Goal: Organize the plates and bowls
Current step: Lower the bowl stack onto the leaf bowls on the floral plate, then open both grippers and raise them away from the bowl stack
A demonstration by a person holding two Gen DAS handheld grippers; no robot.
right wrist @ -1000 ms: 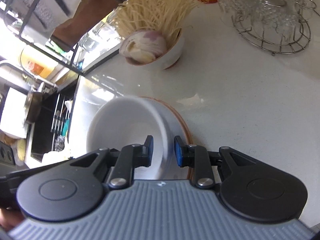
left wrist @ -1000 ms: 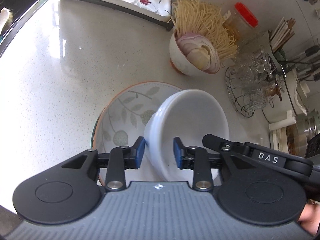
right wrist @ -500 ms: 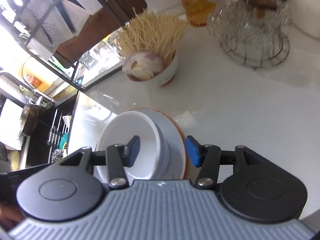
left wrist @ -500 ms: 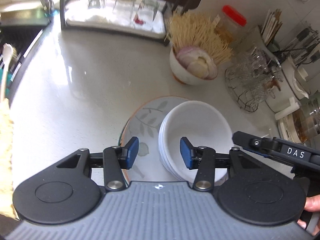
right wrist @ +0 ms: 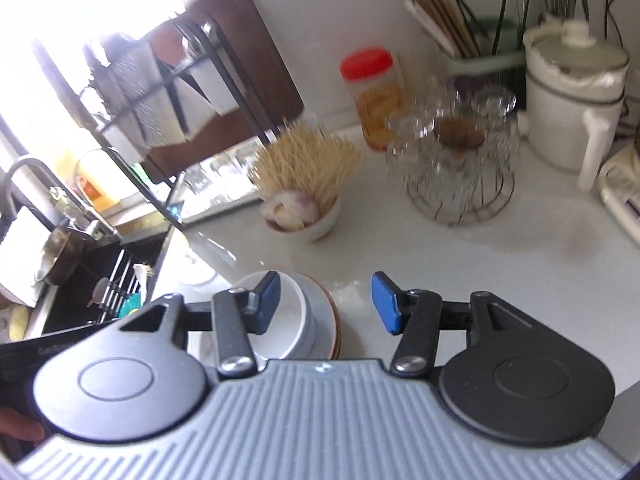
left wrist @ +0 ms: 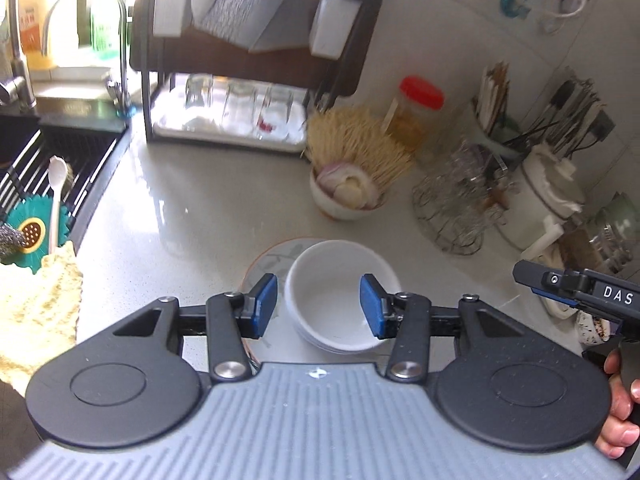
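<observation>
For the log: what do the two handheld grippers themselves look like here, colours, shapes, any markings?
Both match: the left gripper and right gripper have a grey ribbed body, two round black housings, black linkage arms with silver pivots, and blue pads. In the left view, the right gripper's black side reads "DAS" in white. Bare fingers grip its handle; no sleeve or cable shows.

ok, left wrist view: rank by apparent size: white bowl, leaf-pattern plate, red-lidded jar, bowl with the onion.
1. leaf-pattern plate, widest, though mostly covered
2. white bowl, sitting on the plate
3. onion bowl and red-lidded jar: similar in area, both farther from the camera and blurred, so I won't rank them.
</observation>
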